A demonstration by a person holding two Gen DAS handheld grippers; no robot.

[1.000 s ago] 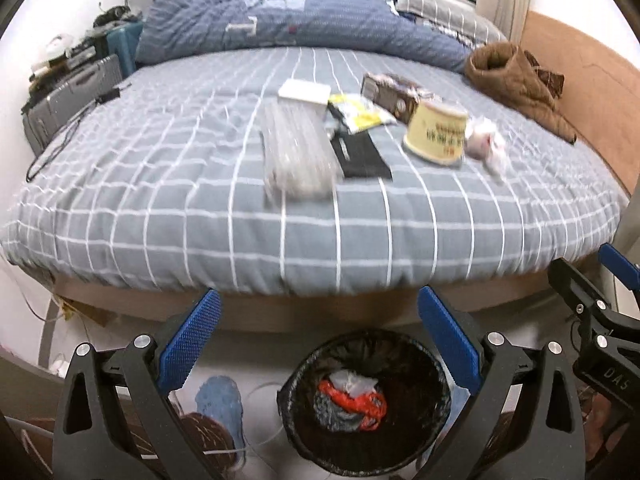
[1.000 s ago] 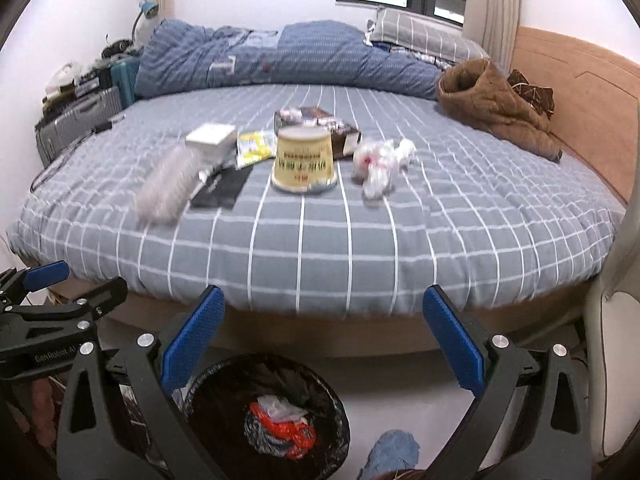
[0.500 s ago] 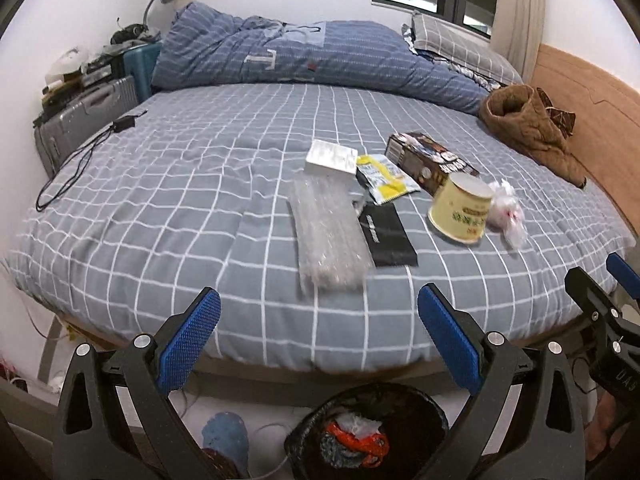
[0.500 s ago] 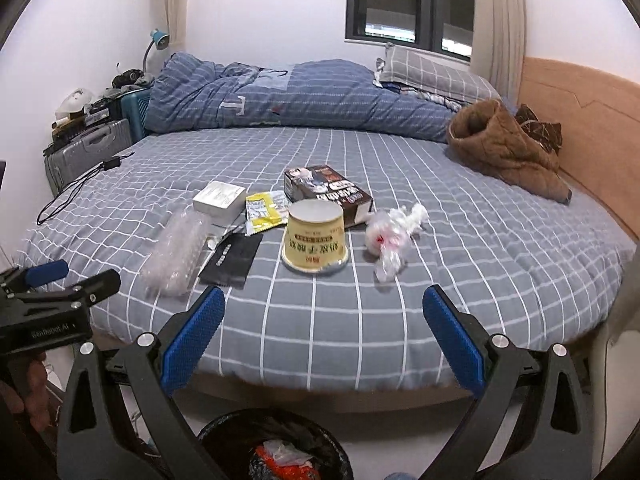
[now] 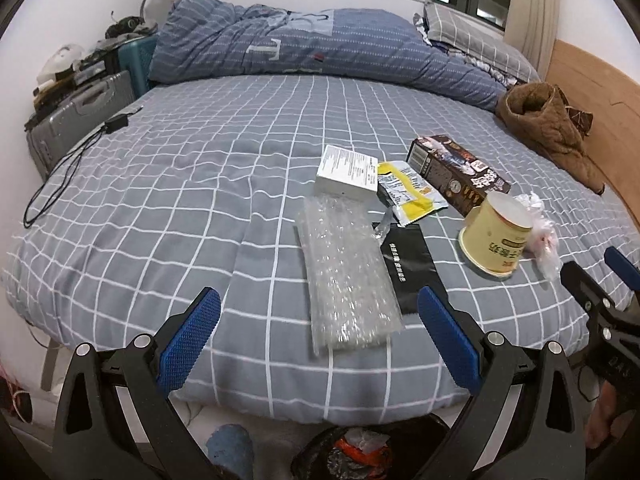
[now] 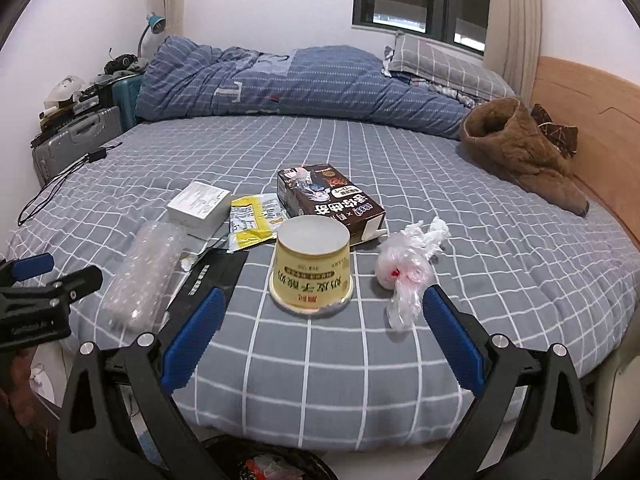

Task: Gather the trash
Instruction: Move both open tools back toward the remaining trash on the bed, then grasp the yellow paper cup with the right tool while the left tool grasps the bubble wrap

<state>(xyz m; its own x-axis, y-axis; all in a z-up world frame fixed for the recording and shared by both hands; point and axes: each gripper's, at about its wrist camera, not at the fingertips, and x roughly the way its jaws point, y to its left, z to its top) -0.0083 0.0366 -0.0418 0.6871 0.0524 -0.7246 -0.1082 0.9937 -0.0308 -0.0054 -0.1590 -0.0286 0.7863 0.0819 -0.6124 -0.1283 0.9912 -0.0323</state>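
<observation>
Trash lies on the grey checked bed: a bubble-wrap sheet, a black pouch, a white box, a yellow wrapper, a brown carton, an upturned yellow cup and a crumpled plastic bag. My left gripper is open and empty, just short of the bubble wrap. My right gripper is open and empty in front of the cup. A black bin with trash sits below.
A blue duvet and pillow lie at the far side. A brown coat lies by the wooden headboard. A black cable runs along the left of the bed. A grey suitcase stands at left.
Both grippers have risen and moved in over the bed edge toward the trash. The bin has dropped to the bottom of both views. Both stay open.
</observation>
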